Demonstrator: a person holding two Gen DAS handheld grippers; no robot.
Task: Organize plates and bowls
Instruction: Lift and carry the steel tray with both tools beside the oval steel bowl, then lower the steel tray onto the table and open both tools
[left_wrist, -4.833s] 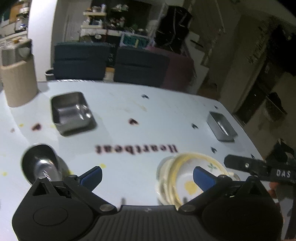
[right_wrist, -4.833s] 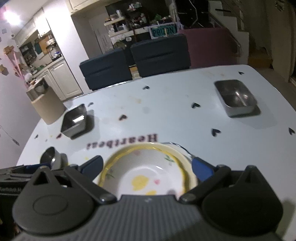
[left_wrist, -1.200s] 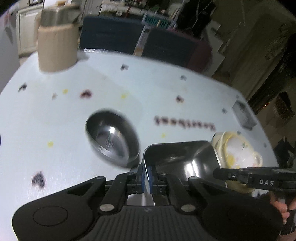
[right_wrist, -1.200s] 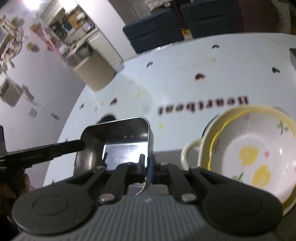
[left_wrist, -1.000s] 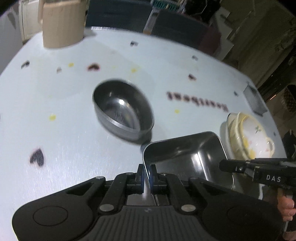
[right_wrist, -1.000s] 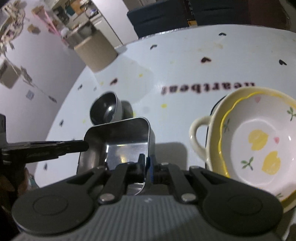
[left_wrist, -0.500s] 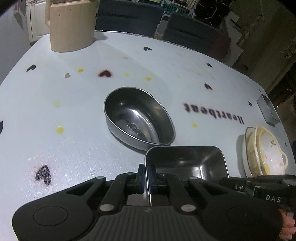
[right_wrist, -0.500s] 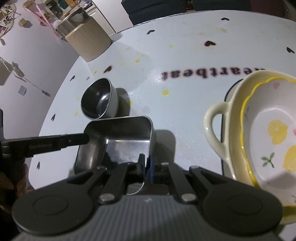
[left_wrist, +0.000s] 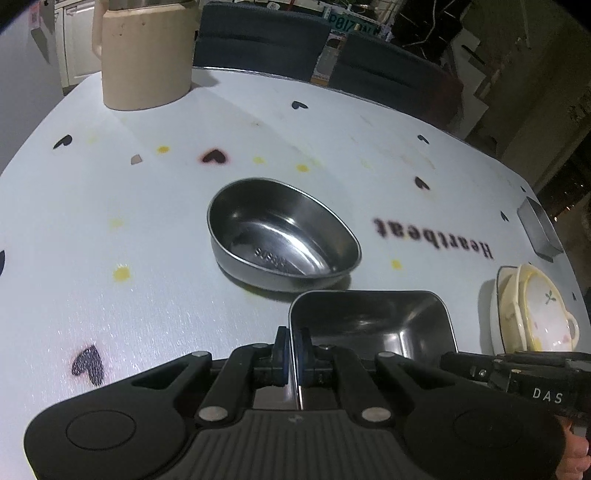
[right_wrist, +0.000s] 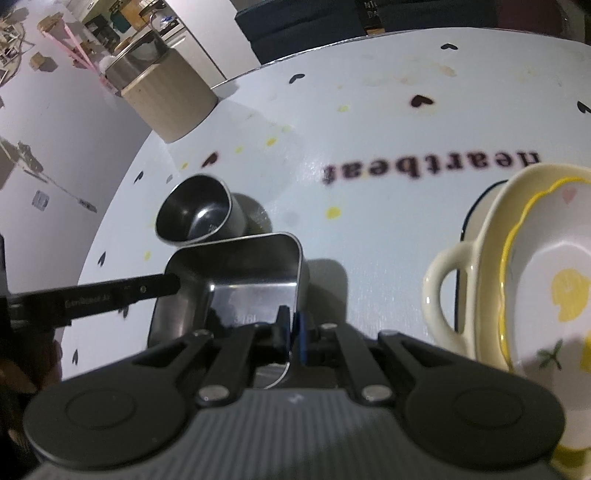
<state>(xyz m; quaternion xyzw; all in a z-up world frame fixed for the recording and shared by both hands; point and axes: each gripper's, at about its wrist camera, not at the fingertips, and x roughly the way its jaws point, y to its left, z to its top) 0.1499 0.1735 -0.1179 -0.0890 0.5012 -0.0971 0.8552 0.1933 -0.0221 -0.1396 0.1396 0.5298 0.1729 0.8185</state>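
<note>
Both grippers are shut on the rim of one rectangular steel tray (left_wrist: 373, 325), held just above the white table; it also shows in the right wrist view (right_wrist: 236, 273). My left gripper (left_wrist: 294, 350) pinches its left wall. My right gripper (right_wrist: 292, 328) pinches the opposite wall. An oval steel bowl (left_wrist: 280, 236) sits on the table just beyond the tray, also in the right wrist view (right_wrist: 195, 210). A stack of yellow-and-white ceramic bowls (right_wrist: 528, 266) sits to the right, also in the left wrist view (left_wrist: 532, 314).
A beige canister (left_wrist: 146, 55) stands at the table's far left corner. A second steel tray (left_wrist: 539, 229) sits at the far right edge. Dark chairs (left_wrist: 388, 74) stand behind the white table (left_wrist: 110, 206), which has heart marks and the word "Heartbeat".
Both grippers went from open to shut on the steel tray and carried it from the far left down next to the oval bowl. Over the last second it sank nearer the table.
</note>
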